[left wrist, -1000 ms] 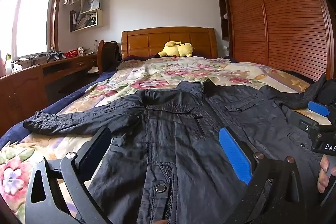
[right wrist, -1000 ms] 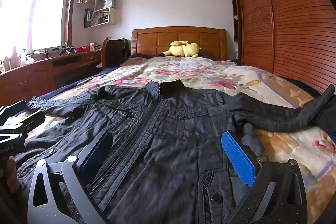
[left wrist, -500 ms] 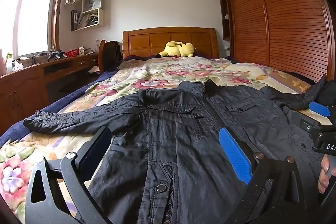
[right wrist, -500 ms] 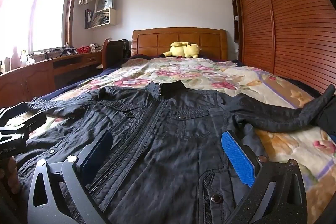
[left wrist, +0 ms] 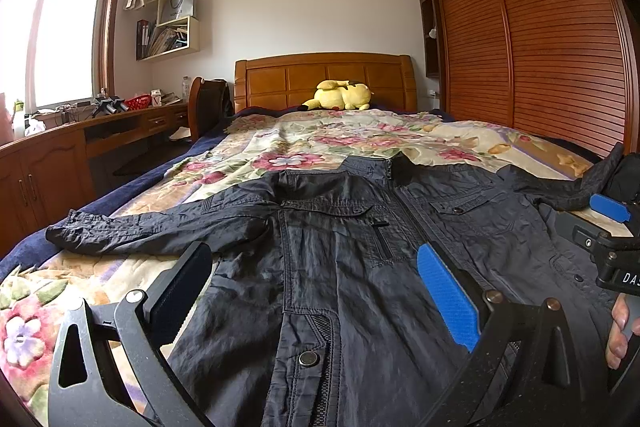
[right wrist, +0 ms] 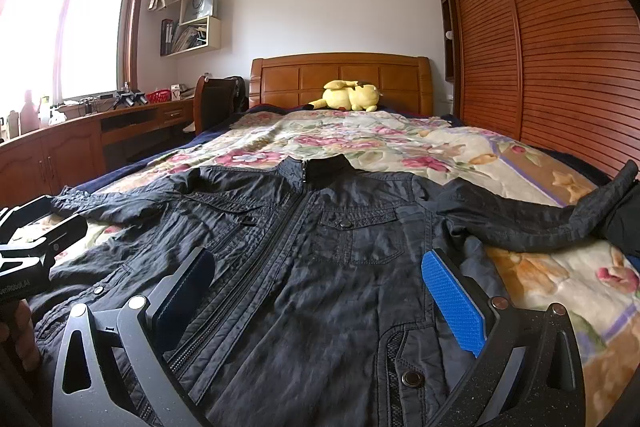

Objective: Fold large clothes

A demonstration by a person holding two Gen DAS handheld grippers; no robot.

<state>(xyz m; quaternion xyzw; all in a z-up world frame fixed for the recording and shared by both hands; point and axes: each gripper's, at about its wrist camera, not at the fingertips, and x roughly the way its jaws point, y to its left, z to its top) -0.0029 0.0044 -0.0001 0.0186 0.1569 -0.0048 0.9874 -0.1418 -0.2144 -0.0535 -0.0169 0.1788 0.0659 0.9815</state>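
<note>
A dark jacket (left wrist: 352,247) lies zipped and flat, sleeves spread, on the near half of a floral bedspread (left wrist: 340,139), while the left gripper (left wrist: 316,291) and right gripper (right wrist: 320,291) hover over its lower front, fingers wide apart and gripping nothing.

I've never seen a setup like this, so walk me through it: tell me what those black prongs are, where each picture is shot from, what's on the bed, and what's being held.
The prongs are two hand-held grippers, one in each of a person's hands, with a camera looking along the fingers. One picture comes from the left gripper, the other from the right gripper. Both are open and hold nothing. A dark jacket lies zipped and spread flat on a floral bedspread, with its sleeves out to the sides. A yellow plush toy sits by the wooden headboard. Folding has not started.
</note>
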